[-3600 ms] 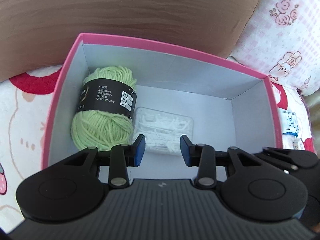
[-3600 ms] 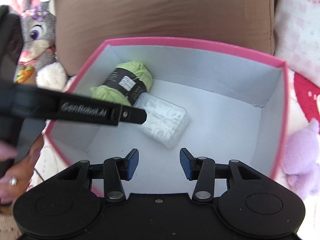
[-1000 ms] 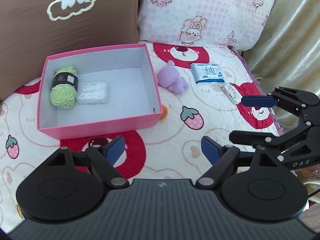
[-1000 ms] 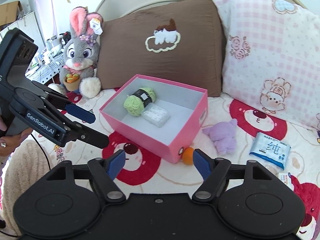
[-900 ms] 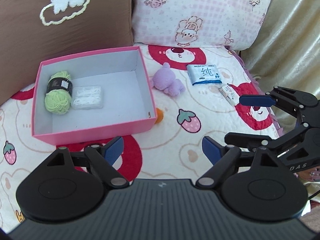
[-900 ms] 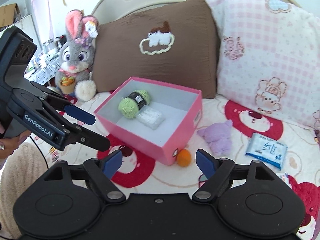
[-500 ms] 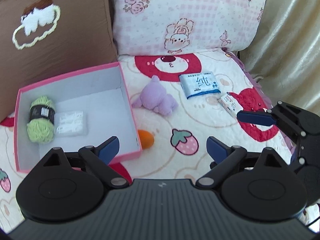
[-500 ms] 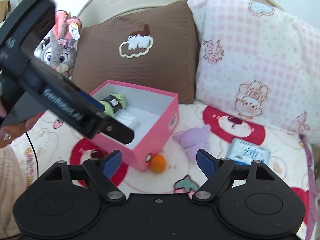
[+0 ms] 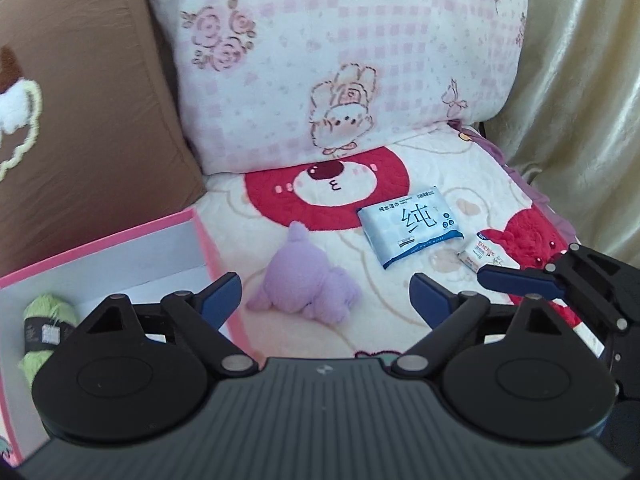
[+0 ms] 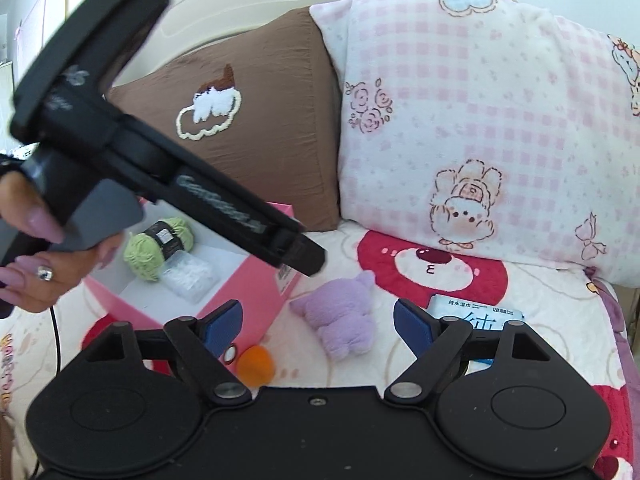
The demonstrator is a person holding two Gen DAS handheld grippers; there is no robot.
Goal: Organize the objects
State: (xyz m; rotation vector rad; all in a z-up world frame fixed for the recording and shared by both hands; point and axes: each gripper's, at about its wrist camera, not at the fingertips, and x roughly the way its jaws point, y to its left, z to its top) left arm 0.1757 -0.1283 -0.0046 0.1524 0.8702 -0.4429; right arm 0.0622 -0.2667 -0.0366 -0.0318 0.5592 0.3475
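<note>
Purple plush toy (image 9: 306,286) lies on the bedspread (image 9: 432,344) just ahead of the left gripper (image 9: 325,295), framed in the gap between its two blue fingertips, nothing between it and them. That lineup suggests it is the next thing meant for the pink box (image 9: 120,240), which stands to the left of the left fingertip. The left jaws have just been closing a little yet stand wide and hold nothing.

In the right wrist view the same toy sits ahead of the right gripper (image 10: 318,322), also between the fingertips but apart from them; those jaws have just been opening, stand wide and are empty too. An orange ball (image 10: 255,363) rests beside the left fingertip, against the box wall.

Inside the box, green yarn (image 10: 158,248) and a clear packet (image 10: 188,276) are packed side by side into one end, leaving floor free for more. Beyond the right fingertip of the left gripper lie a wipes pack (image 9: 410,234) and a small carton (image 9: 482,257), not yet put away.
</note>
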